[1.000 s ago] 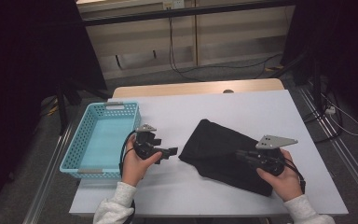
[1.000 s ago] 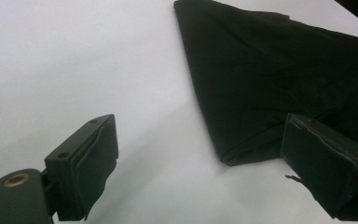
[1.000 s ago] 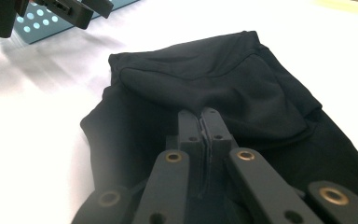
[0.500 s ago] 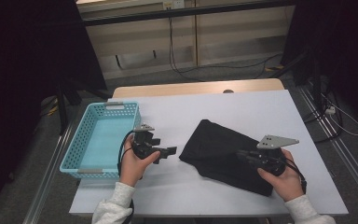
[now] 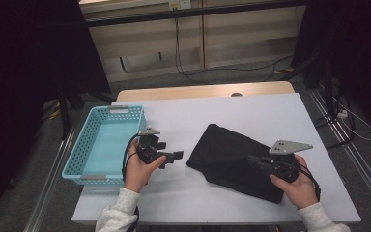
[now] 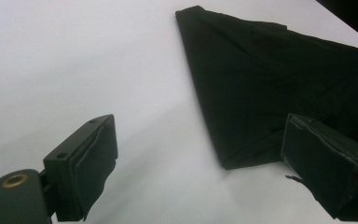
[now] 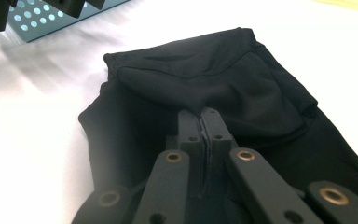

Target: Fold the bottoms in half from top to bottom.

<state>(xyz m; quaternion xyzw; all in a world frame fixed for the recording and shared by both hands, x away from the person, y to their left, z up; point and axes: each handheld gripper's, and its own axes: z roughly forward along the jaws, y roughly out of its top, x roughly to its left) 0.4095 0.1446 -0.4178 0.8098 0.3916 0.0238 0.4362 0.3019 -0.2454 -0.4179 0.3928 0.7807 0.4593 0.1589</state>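
A black cloth [image 5: 227,147] lies crumpled on the white table [image 5: 251,108], right of centre. My left gripper [image 5: 176,155] hovers just off the cloth's left corner. Its jaws stand wide open in the left gripper view [image 6: 205,161], and the corner of the cloth [image 6: 251,93] reaches in between them, close to the right jaw. My right gripper [image 5: 252,160] rests over the cloth's near right part. In the right gripper view [image 7: 200,119] its jaws are pressed together above the folded cloth [image 7: 205,84], with no fabric visible between them.
A light blue perforated basket [image 5: 118,110] sits at the table's left edge, beside my left hand; a corner of the basket [image 7: 51,23] appears in the right gripper view. Bare table lies behind and to the right of the cloth. Cables run along the floor beyond the table.
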